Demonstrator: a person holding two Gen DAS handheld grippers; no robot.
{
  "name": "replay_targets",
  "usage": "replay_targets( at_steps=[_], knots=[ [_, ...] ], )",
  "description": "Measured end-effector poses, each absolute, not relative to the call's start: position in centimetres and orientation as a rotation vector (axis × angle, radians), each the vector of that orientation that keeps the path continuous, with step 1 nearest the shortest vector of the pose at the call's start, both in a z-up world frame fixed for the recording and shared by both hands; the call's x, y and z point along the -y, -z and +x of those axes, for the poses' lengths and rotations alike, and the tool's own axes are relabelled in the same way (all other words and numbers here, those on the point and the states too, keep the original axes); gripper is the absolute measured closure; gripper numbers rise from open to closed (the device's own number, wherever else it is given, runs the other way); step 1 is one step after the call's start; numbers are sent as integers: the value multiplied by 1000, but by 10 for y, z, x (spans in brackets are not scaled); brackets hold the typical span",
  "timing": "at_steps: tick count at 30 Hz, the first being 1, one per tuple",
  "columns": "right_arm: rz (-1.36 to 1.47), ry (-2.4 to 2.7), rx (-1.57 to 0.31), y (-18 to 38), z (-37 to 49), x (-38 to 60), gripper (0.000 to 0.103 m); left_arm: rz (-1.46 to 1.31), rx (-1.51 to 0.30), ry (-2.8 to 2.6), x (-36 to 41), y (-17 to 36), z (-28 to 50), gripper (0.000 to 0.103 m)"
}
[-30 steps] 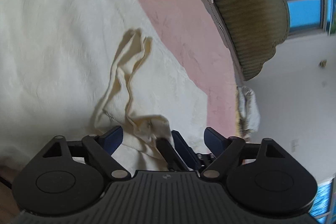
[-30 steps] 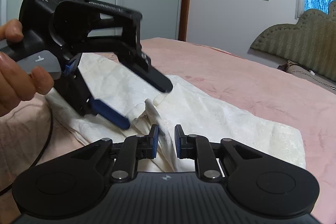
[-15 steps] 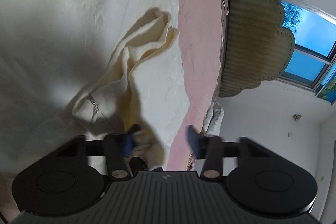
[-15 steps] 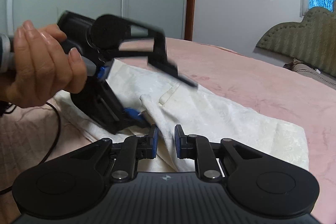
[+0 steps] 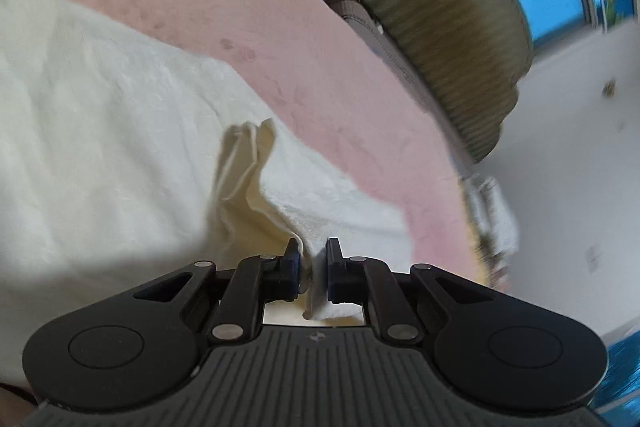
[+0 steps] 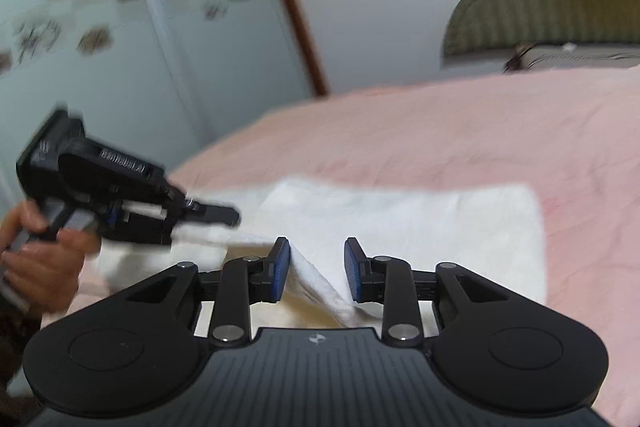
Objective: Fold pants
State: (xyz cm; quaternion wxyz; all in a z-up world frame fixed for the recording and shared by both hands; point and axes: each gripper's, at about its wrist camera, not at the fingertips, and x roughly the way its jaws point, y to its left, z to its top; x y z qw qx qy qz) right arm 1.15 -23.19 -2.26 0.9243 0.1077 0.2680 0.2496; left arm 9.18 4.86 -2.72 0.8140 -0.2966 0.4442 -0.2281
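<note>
My left tool [image 5: 312, 277] is clenched on a raised fold of the cream pants [image 5: 100, 147]; its jaws have just been closing, and a pinch of cloth shows between the blue pads. In the left wrist view the pants fill everything from 7 to 11 o'clock, spread on the pink bed [image 5: 280, 39], with a bunched ridge running from the tool up toward 12 o'clock. A green headboard [image 5: 440, 27] sits at 1 o'clock, a window beyond it.

My right tool [image 6: 316, 269] has just been opening. Its jaws stand apart with a ridge of cloth lying between them, brushing the left pad but not pressed from both sides, so I judge it released. In that view my left hand [image 6: 36, 259] and its tool sit at 9 o'clock, and the pants stretch from 9 to 3 o'clock across the bed.

What could go wrong: the left pinch looks shallow, so lifting may let the cloth slip out. Cloth may also snag on the right pad as I draw away, dragging the pants crooked. Both views are blurred, so the edges are uncertain
</note>
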Motion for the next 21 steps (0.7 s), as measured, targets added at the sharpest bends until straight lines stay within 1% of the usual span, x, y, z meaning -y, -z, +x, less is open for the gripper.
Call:
replay_targets(
  at_steps=[2, 4, 5, 7, 10, 12, 14, 16, 18, 20, 21],
  knots=[
    [110, -497, -670, 32, 19, 223, 47, -611, -1016, 477, -46, 39, 92, 91],
    [12, -496, -732, 39, 20, 215, 47, -623, -1055, 459, -48, 54, 92, 90],
    [-2, -506, -728, 37, 17, 215, 46, -625, -1050, 456, -48, 56, 90, 90],
    [51, -569, -718, 26, 15, 224, 46, -620, -1042, 459, -49, 55, 88, 90],
    [168, -604, -633, 9, 17, 243, 45, -583, -1029, 457, -46, 52, 84, 90],
    [234, -547, -598, 6, 27, 252, 45, -562, -1012, 453, -42, 51, 81, 90],
    [232, -445, -609, 12, 42, 248, 45, -540, -996, 450, -40, 50, 79, 89],
    [137, -371, -679, 26, 51, 236, 45, -520, -988, 453, -40, 49, 77, 89],
    [-15, -385, -726, 38, 45, 216, 43, -490, -981, 466, -39, 47, 76, 88],
    [-142, -391, -659, 40, 26, 208, 41, -438, -969, 484, -35, 45, 74, 87],
    [-177, -396, -652, 39, 20, 207, 36, -412, -962, 489, -33, 44, 73, 86]
  ],
)
